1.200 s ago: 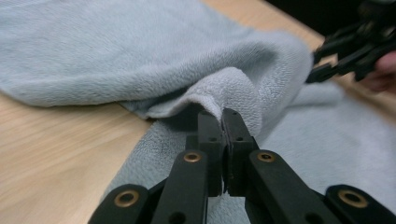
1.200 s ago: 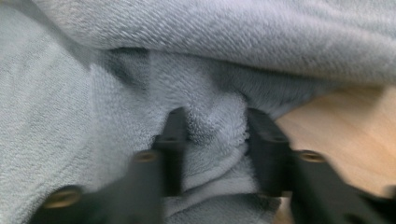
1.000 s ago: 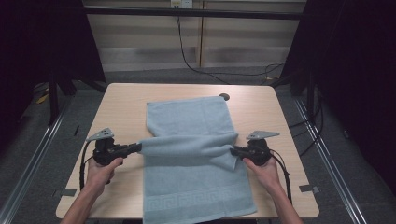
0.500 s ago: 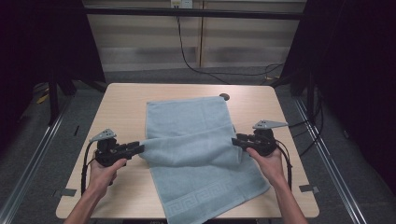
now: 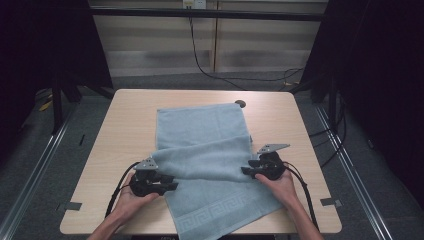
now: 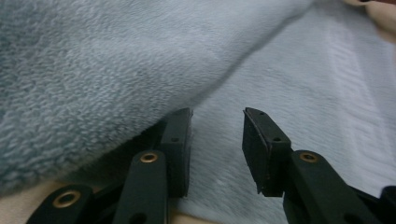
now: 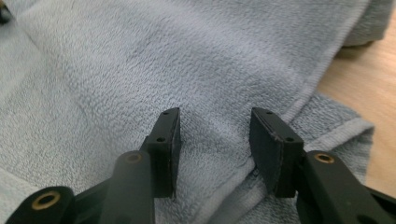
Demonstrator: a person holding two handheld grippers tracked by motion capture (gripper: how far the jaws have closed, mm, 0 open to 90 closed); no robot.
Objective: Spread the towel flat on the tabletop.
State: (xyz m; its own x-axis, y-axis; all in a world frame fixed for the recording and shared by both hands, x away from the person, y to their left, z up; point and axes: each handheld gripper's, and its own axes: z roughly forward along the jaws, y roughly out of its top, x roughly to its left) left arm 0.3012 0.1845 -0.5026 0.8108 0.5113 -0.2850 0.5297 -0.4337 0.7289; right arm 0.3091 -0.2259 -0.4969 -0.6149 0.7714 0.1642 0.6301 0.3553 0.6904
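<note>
Blue towel (image 5: 202,135) lies lengthwise mid-table (image 5: 125,130), folded ridge across middle. Left gripper (image 5: 172,186) at 7 o'clock, right gripper (image 5: 245,171) at 4 o'clock, both jaws wide, gripping nothing, flanking ridge, probably for folding.

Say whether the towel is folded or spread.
Partly folded: the towel has a doubled band across its middle; both ends lie flat on the table.

A lab or recording set: a lone pale wooden surface (image 5: 130,125) stands on grey floor (image 5: 30,165), flanked by metal rails (image 5: 45,150), black drapes (image 5: 380,75) at both sides, cables (image 5: 200,60) trailing behind it.
</note>
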